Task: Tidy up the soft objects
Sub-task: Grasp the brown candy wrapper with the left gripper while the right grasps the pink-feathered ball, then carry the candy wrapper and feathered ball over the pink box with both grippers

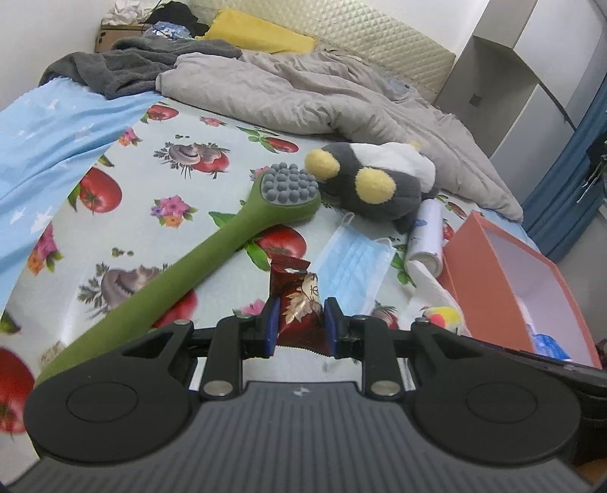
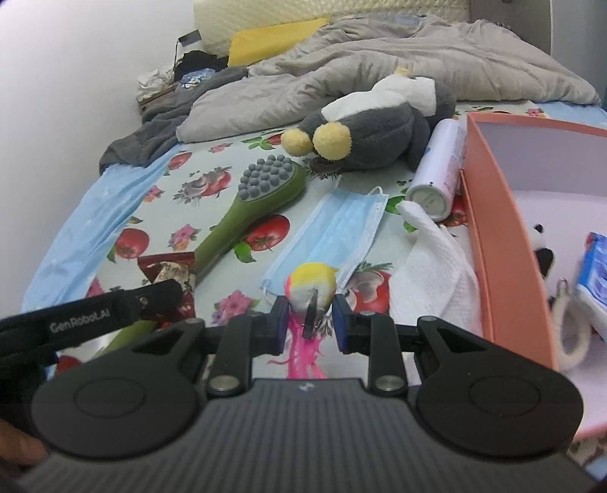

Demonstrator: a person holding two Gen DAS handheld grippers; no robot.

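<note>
My left gripper [image 1: 299, 322] is shut on a dark red snack packet [image 1: 297, 303], just above the bed near the green massage brush [image 1: 212, 250]. My right gripper [image 2: 309, 322] is shut on a small yellow, white and pink feathered toy [image 2: 311, 286] with a metal clip; the toy also shows in the left wrist view [image 1: 442, 316]. A grey and white plush penguin [image 1: 379, 182] [image 2: 364, 129] lies further up the bed. A blue face mask [image 1: 353, 261] [image 2: 334, 231] lies flat between them. The orange box [image 1: 504, 280] [image 2: 504, 235] stands to the right and holds a small panda plush [image 2: 542, 254] and a blue packet [image 2: 595, 273].
A white spray can [image 1: 426, 235] [image 2: 440, 167] and a white towel [image 2: 436, 265] lie beside the box. A grey duvet [image 1: 303, 87], dark grey blanket [image 1: 125, 68], yellow pillow [image 1: 258, 34] and blue sheet [image 1: 49, 129] cover the far bed. My left gripper's arm [image 2: 87, 314] crosses the right wrist view.
</note>
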